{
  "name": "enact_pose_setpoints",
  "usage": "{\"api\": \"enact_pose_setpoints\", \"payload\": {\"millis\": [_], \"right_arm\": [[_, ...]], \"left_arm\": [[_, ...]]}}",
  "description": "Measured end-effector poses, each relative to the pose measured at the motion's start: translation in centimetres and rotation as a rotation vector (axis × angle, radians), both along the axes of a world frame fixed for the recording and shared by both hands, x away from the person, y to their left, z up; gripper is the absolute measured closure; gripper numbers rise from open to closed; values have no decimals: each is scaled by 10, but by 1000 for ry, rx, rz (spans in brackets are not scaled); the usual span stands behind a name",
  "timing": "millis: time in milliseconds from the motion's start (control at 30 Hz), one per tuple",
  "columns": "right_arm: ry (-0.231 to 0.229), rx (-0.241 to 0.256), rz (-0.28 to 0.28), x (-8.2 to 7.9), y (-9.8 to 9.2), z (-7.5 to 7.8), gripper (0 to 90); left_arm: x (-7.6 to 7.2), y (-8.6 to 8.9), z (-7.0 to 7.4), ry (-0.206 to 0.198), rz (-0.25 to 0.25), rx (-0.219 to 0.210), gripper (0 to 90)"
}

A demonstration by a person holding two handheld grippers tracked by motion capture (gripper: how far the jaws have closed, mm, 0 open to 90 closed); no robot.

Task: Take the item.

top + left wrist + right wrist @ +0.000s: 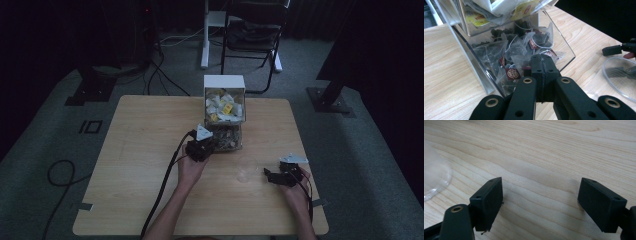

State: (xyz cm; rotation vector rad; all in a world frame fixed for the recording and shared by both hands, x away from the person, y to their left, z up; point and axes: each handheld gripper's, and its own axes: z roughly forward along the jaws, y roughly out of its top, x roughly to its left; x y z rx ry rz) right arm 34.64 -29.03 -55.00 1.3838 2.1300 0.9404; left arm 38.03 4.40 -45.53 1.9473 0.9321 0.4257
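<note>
Dim, perhaps underexposed high view.

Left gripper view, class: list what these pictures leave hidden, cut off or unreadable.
1. Left gripper: jaws pressed together at the tea bags; whether they pinch a bag is hidden behind them.
2. Clear cup: cut by the right edge.
3. Red tag: print too small to read.
4. High view: dispenser contents too dim.

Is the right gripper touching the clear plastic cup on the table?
Apart. In the high view, bare tabletop separates the right gripper from the clear cup; the right gripper view shows open jaws with nothing between them.
</note>
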Motion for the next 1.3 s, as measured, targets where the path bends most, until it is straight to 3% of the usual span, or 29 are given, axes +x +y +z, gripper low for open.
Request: {"api": "enact_pose_setpoints", "payload": {"millis": [233, 600, 1300], "right_arm": [[0, 0, -1, 0, 0, 0, 200], [0, 0, -1, 0, 0, 0, 200], [0, 0, -1, 0, 0, 0, 200]], "left_arm": [[-4, 0, 4, -4, -12, -3, 900], [-12, 2, 12, -4, -39, -41, 900], [-22, -1, 27, -36, -70, -56, 900]]}}
